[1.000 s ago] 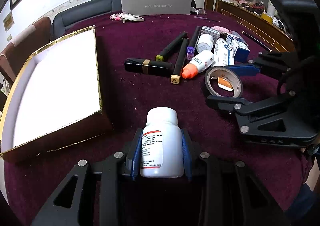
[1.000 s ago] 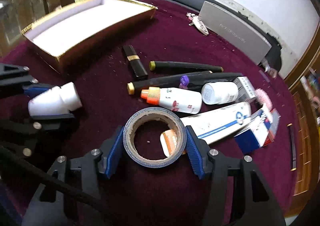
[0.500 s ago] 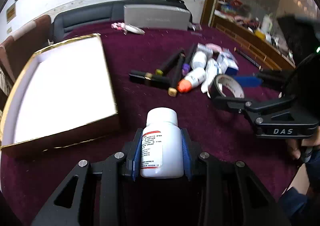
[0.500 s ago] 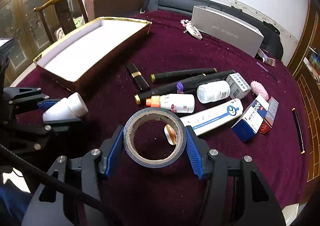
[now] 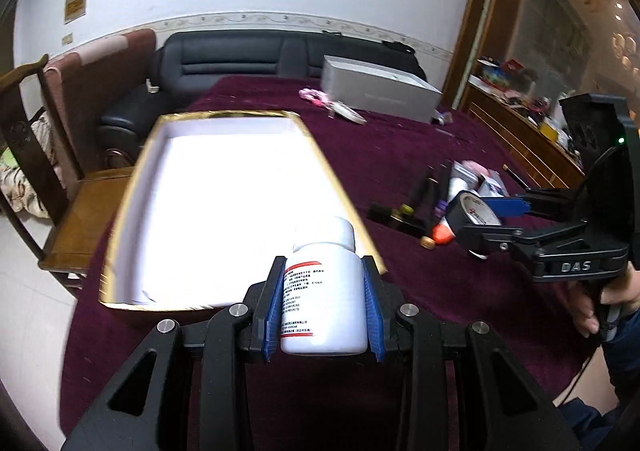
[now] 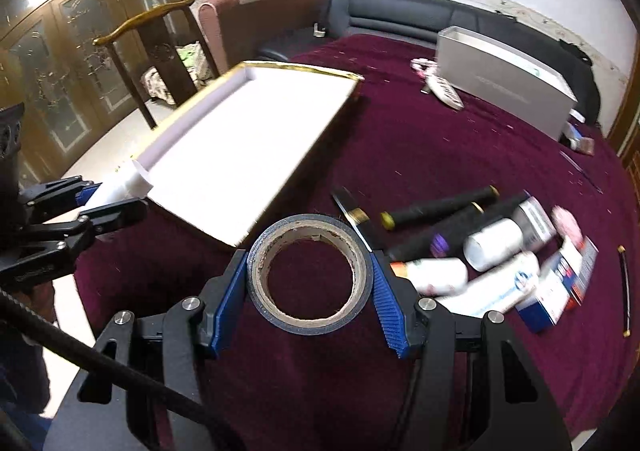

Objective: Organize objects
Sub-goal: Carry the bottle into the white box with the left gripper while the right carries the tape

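My left gripper is shut on a white pill bottle with a red-striped label, held above the near right corner of the gold-rimmed white box. My right gripper is shut on a roll of dark blue tape, lifted off the maroon tablecloth. The right gripper with its tape shows at the right of the left wrist view. The left gripper appears at the left edge of the right wrist view, beside the box. The box is empty.
Markers, a lipstick, bottles, a tube and small cartons lie on the cloth to the right. A grey box stands at the table's far side. A wooden chair is left of the table.
Both grippers have risen with their loads. The left one moved left toward the white box, whose near corner now lies under the bottle. The tape roll no longer rests on the cloth.
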Demonstrator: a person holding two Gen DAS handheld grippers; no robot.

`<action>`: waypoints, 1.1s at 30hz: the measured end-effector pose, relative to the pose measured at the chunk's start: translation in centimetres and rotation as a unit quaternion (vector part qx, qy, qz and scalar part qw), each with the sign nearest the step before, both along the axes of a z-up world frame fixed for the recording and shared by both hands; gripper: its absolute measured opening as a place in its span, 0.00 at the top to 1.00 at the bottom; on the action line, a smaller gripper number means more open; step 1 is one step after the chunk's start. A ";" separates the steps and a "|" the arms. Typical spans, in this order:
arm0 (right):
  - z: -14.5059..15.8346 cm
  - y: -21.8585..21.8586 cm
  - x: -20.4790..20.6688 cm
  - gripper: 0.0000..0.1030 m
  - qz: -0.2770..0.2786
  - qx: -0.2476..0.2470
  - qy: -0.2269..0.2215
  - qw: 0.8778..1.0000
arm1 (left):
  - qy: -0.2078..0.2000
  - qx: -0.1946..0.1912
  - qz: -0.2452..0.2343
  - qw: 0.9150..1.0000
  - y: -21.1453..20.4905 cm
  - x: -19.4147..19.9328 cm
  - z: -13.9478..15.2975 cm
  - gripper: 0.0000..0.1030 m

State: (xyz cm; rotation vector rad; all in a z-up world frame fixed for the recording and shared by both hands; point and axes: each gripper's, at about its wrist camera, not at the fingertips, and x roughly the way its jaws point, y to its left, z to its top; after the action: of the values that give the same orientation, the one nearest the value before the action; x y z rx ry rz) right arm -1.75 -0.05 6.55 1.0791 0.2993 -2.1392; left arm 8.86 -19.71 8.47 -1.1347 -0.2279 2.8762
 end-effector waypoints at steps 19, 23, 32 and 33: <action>-1.2 -13.5 -18.2 0.43 -0.080 -0.002 -0.114 0.990 | -0.092 0.038 0.052 0.994 -5.5 -15.2 -2.9 0.70; -3.1 -15.0 -21.5 0.44 -0.098 0.003 -0.134 0.986 | -0.110 0.050 0.054 0.991 -4.9 -17.9 -4.4 0.70; -5.2 -17.3 -24.5 0.44 -0.090 0.026 -0.130 0.987 | -0.131 0.074 0.067 0.986 -5.4 -20.7 -7.0 0.70; -5.2 -17.5 -24.6 0.44 -0.088 0.029 -0.129 0.987 | -0.131 0.077 0.071 0.986 -5.5 -21.1 -7.1 0.70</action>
State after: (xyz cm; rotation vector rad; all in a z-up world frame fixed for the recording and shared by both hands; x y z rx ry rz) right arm -26.37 -17.56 1.34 1.4453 0.1497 -2.1218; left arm -12.21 -25.18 1.41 -1.5187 -0.5516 2.7559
